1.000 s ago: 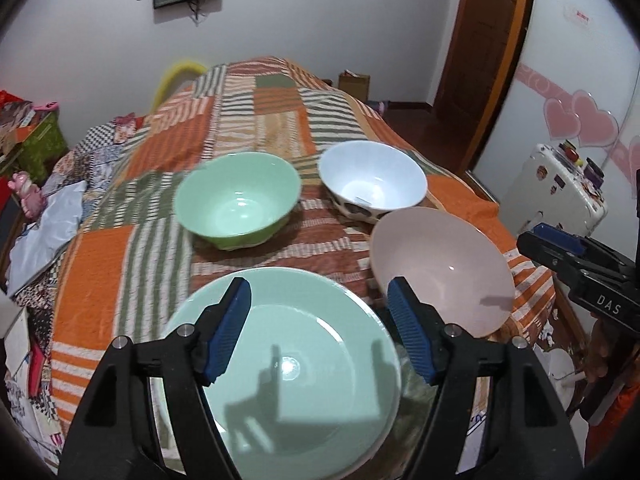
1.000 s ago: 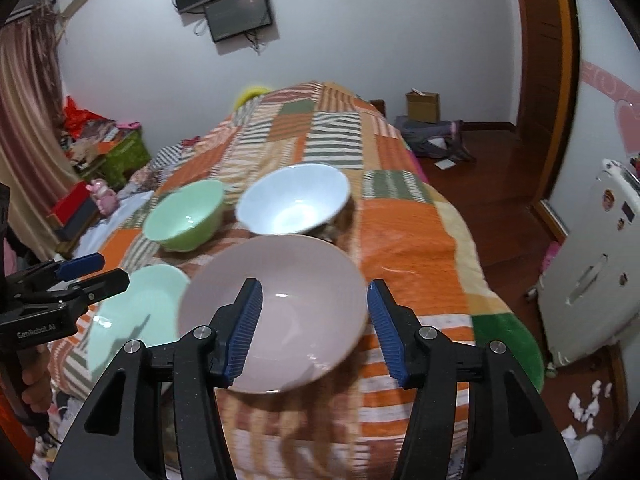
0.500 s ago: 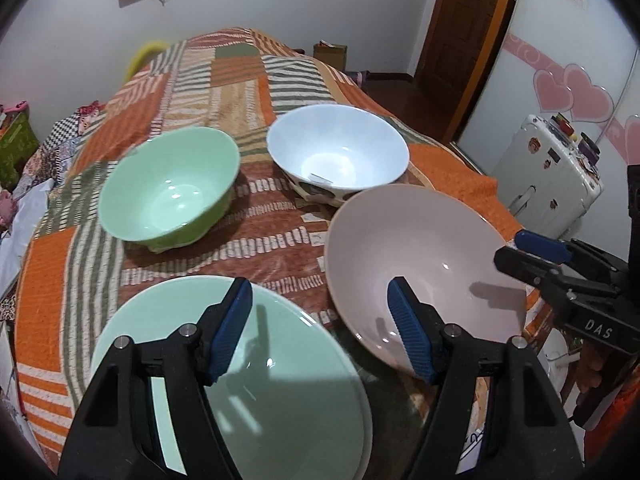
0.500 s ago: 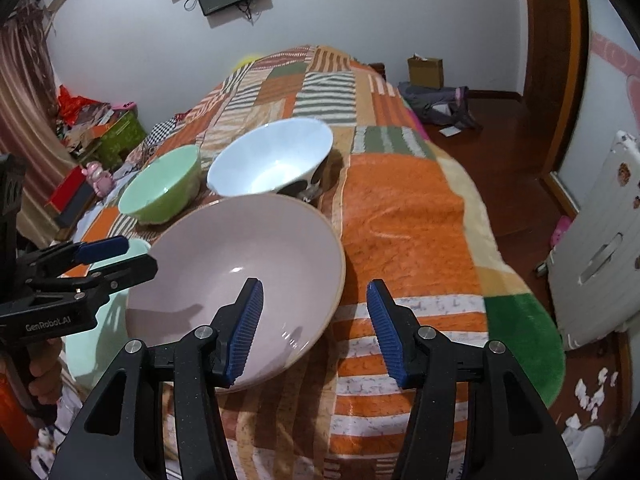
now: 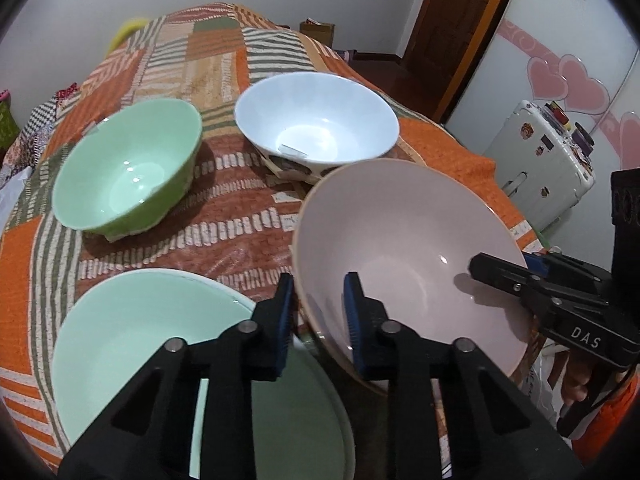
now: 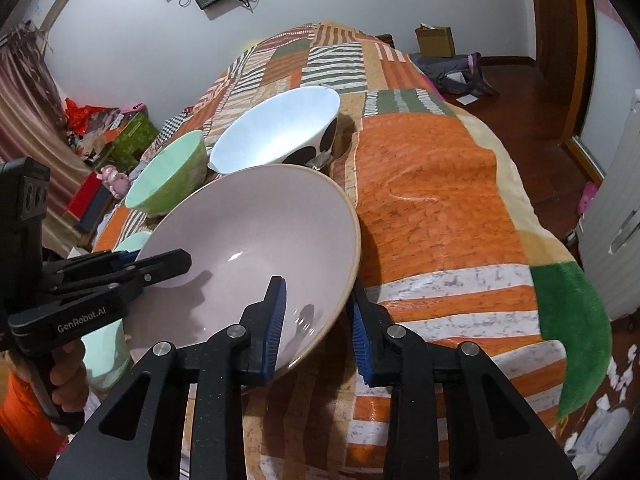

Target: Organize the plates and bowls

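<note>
A wide pink bowl (image 5: 400, 248) sits near the front of a bed covered by a patchwork blanket (image 5: 240, 220). My left gripper (image 5: 320, 316) straddles its near-left rim, jaws closing, with one pad inside and one outside. From the other side, my right gripper (image 6: 316, 320) closes on the near-right rim of the pink bowl (image 6: 256, 240) in the same way. Each gripper shows in the other's view: right gripper (image 5: 504, 268), left gripper (image 6: 160, 260). A pale green plate (image 5: 160, 340) lies left of the bowl. Behind them stand a green bowl (image 5: 128, 176) and a white spotted bowl (image 5: 316, 120).
The blanket falls away at the bed's right edge to a dark wooden floor (image 6: 560, 120). A white stickered case (image 5: 544, 160) stands beside the bed, with a brown door (image 5: 452, 32) behind. Boxes and clutter (image 6: 112, 136) pile up by the far left wall.
The left gripper moved right and down from over the green plate to the pink bowl's rim. The right gripper sank toward the opposite rim. Both pairs of jaws narrowed onto the bowl.
</note>
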Available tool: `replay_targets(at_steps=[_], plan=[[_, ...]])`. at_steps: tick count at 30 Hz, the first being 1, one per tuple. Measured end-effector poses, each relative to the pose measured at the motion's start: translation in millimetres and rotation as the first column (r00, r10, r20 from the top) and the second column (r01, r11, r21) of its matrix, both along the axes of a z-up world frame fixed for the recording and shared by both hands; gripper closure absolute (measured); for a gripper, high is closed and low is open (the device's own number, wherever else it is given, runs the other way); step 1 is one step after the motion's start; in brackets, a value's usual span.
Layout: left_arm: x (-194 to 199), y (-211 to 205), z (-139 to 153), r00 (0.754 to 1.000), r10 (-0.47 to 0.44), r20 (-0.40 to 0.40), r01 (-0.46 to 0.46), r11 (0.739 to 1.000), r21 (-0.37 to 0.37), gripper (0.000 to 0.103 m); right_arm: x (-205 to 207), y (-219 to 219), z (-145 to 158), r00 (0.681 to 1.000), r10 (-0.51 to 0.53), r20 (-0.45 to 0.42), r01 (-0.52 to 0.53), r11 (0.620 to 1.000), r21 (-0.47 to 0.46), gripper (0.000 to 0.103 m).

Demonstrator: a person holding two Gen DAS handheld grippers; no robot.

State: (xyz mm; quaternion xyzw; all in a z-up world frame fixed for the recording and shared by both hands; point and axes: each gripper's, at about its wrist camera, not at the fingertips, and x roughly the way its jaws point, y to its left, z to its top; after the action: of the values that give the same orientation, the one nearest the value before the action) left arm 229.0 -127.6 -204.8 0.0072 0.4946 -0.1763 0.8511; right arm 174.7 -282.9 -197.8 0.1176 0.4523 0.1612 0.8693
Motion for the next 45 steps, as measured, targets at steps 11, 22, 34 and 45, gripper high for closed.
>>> replay_targets(at_steps=[11, 22, 34, 45], plan=[[-8.0, -3.6, 8.3, 1.0, 0.0, 0.015, 0.0, 1.0, 0.006, 0.083, -3.6, 2.7, 11.3, 1.0, -0.029, 0.01, 0.029, 1.0, -0.011, 0.076], [-26.5, 12.3, 31.6, 0.997, 0.016, 0.069, -0.014, 1.0, -0.028, 0.083, -11.1, 15.6, 35.4, 0.997, -0.023, 0.071, 0.024, 1.0, -0.016, 0.076], [-49.7, 63.0, 62.8, 0.986, 0.09, 0.141, -0.082, 0.995, -0.061, 0.083, -11.8, 63.3, 56.6, 0.99, 0.042, 0.134, -0.04, 0.999, -0.022, 0.076], [-77.1, 128.0, 77.1, 0.963, 0.199, 0.182, -0.188, 0.979, -0.079, 0.083, -11.8, 127.5, 71.1, 0.972, 0.161, 0.17, -0.154, 0.987, -0.049, 0.076]])
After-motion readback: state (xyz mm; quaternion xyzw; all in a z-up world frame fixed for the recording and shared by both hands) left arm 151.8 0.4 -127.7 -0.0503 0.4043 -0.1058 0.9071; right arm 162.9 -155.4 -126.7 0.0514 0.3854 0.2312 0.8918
